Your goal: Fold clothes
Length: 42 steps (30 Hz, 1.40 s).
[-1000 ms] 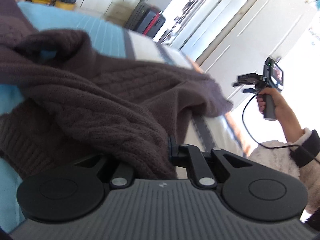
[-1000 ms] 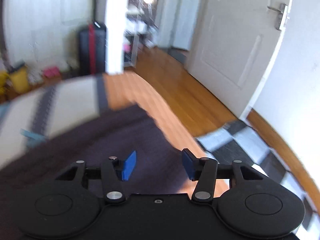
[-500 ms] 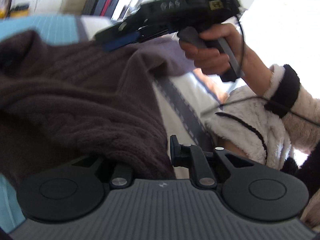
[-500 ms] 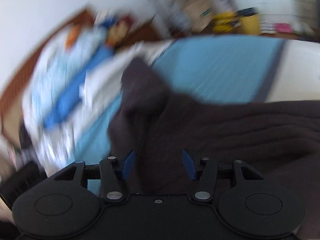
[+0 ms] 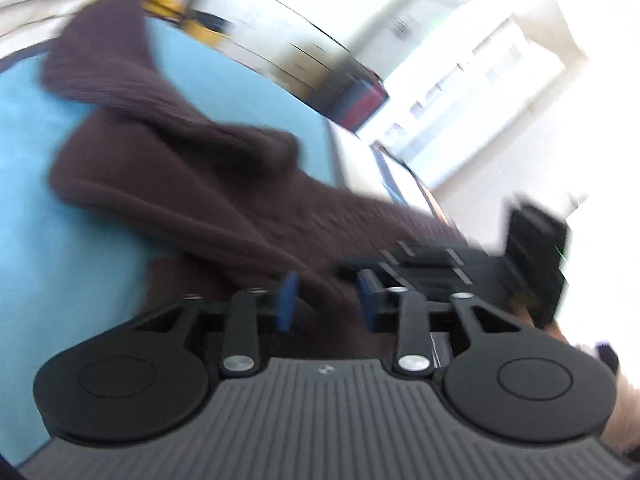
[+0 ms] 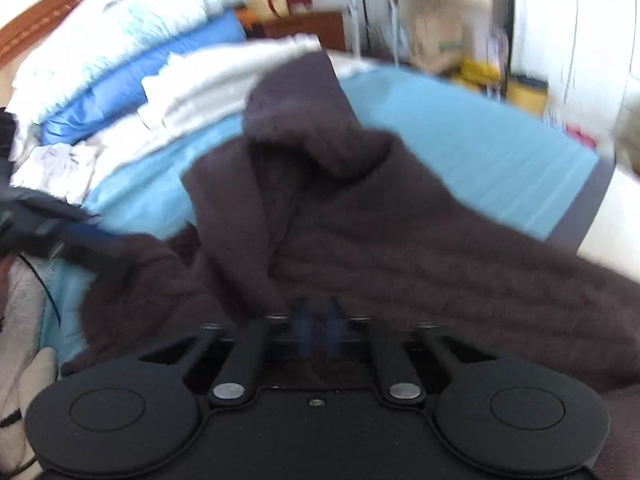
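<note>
Both tools have swapped roles: left tool (image 5: 326, 294), clamped on the sweater (image 5: 192, 184) before, now gapes; right tool (image 6: 318, 326) has pinched knit just ahead, continuing the fold.

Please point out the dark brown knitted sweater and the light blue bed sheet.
dark brown knitted sweater (image 6: 400, 248), right wrist view, on its ribbed body.
light blue bed sheet (image 5: 80, 240), left wrist view, on bare fabric beside it.
</note>
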Available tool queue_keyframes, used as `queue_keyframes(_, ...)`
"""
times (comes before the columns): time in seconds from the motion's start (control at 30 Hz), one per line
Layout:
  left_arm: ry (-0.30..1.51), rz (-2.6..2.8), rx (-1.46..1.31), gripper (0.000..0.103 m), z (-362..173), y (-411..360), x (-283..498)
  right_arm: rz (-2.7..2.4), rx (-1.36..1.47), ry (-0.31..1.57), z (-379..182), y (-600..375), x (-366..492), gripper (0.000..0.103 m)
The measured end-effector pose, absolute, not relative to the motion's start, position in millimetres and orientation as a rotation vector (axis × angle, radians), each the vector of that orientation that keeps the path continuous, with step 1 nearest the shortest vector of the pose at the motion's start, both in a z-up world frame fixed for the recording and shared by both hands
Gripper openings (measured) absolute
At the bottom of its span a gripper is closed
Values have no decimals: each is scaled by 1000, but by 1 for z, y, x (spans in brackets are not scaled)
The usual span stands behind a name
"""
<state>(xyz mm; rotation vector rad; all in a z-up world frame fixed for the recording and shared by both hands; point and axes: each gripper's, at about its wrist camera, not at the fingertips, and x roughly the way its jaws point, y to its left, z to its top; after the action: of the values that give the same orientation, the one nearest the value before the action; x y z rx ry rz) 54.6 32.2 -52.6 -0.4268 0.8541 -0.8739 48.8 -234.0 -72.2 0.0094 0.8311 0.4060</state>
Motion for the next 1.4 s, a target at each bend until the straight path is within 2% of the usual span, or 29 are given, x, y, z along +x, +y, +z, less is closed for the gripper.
queue_keyframes(0.1, 843, -744, -436, 49, -59, 40, 63, 452, 19, 850, -68, -227, 47, 2)
queue_keyframes(0.13, 845, -698, -446, 50, -61, 40, 70, 467, 5, 851, -69, -224, 46, 6)
queue_keyframes(0.2, 859, -579, -486, 64, -68, 41, 89, 474, -6, 873, -69, -218, 45, 10)
queue_keyframes(0.23, 871, -505, -518, 70, -72, 43, 101, 469, -4, 883, -69, -216, 46, 21)
queue_keyframes(0.27, 881, -430, -549, 81, -76, 45, 113, 463, -1, 890, -69, -216, 45, 28)
queue_keyframes(0.33, 922, -345, -566, 82, -82, 53, 126, 427, -17, 913, -70, -217, 44, 66)
queue_keyframes(0.37, 943, -303, -574, 80, -84, 57, 132, 394, -40, 930, -72, -217, 43, 73)
queue_keyframes(0.4, 963, -261, -581, 84, -87, 61, 138, 361, -64, 947, -74, -216, 43, 77)
queue_keyframes(0.47, 1002, -177, -595, 84, -92, 70, 150, 348, -119, 951, -78, -215, 37, 77)
queue_keyframes(0.57, 1000, -332, -784, 84, -103, 72, 150, 377, -112, 960, -83, -213, 35, 77)
queue_keyframes(0.63, 1054, -437, -909, 79, -116, 70, 152, 408, -90, 952, -83, -210, 37, 77)
queue_keyframes(0.67, 1087, -465, -921, 58, -120, 65, 153, 424, -78, 948, -83, -209, 38, 77)
queue_keyframes(0.7, 1086, -479, -880, 30, -117, 60, 152, 460, -56, 945, -82, -208, 38, 77)
queue_keyframes(0.77, 1059, -512, -781, 10, -109, 50, 147, 556, 20, 951, -83, -209, 38, 65)
queue_keyframes(0.83, 992, -529, -688, 9, -92, 42, 137, 624, 68, 958, -80, -207, 35, 44)
queue_keyframes(0.9, 907, -555, -588, 9, -73, 33, 124, 626, -2, 933, -76, -200, 28, 24)
queue_keyframes(0.97, 810, -588, -482, 8, -51, 24, 109, 634, -20, 918, -70, -199, 23, 18)
queue_keyframes(1.1, 738, -753, -532, 8, -35, 27, 93, 770, 18, 921, -51, -205, 12, 18)
queue_keyframes(1.17, 728, -823, -569, 8, -33, 23, 87, 810, 32, 932, -45, -208, 6, 24)
queue_keyframes(1.23, 700, -911, -546, 8, -26, 13, 80, 796, 52, 928, -40, -213, 1, 42)
queue_keyframes(1.33, 677, -1080, -586, 8, -18, -4, 68, 742, 73, 881, -34, -222, -1, 58)
queue_keyframes(1.4, 682, -1171, -650, 8, -18, -16, 60, 711, 76, 855, -27, -227, -3, 62)
